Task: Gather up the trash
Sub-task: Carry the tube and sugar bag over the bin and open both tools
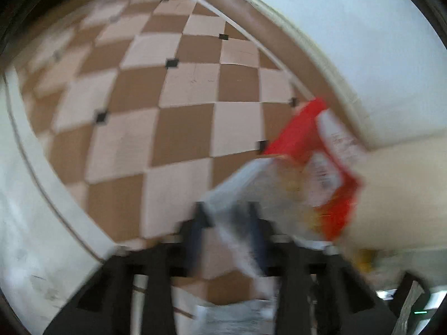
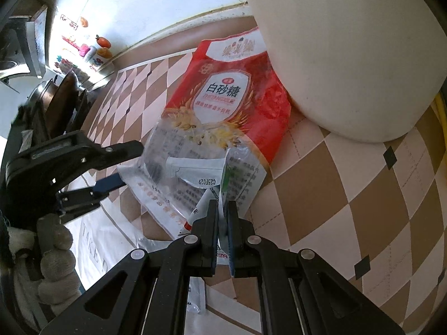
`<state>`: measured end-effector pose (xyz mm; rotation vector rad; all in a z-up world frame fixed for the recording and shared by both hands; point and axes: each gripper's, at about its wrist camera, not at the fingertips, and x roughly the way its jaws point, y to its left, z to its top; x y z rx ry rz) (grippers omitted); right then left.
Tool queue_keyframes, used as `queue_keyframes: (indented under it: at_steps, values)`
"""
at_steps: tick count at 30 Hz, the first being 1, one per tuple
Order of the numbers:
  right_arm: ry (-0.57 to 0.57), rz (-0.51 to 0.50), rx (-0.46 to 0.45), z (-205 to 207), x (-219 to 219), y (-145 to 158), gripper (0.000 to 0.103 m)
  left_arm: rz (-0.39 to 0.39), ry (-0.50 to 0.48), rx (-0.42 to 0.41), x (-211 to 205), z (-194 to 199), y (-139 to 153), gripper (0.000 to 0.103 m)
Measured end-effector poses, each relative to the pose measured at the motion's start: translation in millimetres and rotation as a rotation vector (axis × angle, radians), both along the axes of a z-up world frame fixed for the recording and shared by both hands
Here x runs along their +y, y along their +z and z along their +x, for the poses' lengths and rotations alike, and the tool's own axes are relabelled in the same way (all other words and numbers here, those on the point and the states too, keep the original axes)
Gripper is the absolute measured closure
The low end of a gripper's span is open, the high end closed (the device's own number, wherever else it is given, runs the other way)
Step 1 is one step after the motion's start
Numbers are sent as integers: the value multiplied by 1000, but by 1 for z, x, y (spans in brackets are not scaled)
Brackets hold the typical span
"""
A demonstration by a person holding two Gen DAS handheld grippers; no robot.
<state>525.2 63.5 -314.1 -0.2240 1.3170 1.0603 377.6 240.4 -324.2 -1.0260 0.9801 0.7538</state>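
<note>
Sugar bag [image 2: 223, 117] pinched in right claw [image 2: 222, 220] (left claw [image 2: 131, 164] beside, spread)

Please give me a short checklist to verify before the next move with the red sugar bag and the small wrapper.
1. Right gripper shut on the small wrapper: ok.
2. Left gripper open at the edge of the red sugar bag: ok, jaws apart, the bag's edge between them.
3. Sugar bag free of the white container: not ok, its far corner lies against the container's base.
4. Left wrist view sharp enough to aim: not ok, strongly blurred.
5. Trash bin location: cannot tell, none clearly identified.
</note>
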Motion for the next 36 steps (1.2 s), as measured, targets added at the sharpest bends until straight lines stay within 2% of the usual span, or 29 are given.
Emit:
queue_keyframes:
  at_steps: [2,7,12,17,20,23,27,29,33,36]
  values:
    - [-8,0,3,0,0,1,97,33,-8,23,0,-1,2,103]
    - [-18,29,8,-2,-5,14,97,128,10,17,0,-23,28,103]
    - [-6,90,0,-11,-12,45,97,272,49,5,-3,-58,79,103]
    - [34,126,-17,-31,-13,74,97,428,79,-8,-16,-124,141,103]
    - [77,131,-31,-50,-10,88,97,509,101,12,-27,-172,171,103]
    - [131,134,-39,-77,-3,101,97,542,161,38,-32,-226,189,103]
    - [230,148,-46,-137,7,121,97,573,264,62,-52,-316,209,103]
    - [277,165,-48,-172,13,130,97,573,310,76,-58,-357,210,103]
    - [385,186,-34,-261,28,141,97,561,404,150,-80,-450,198,103]
    - [468,182,-23,-325,36,136,97,523,469,203,-93,-513,179,103]
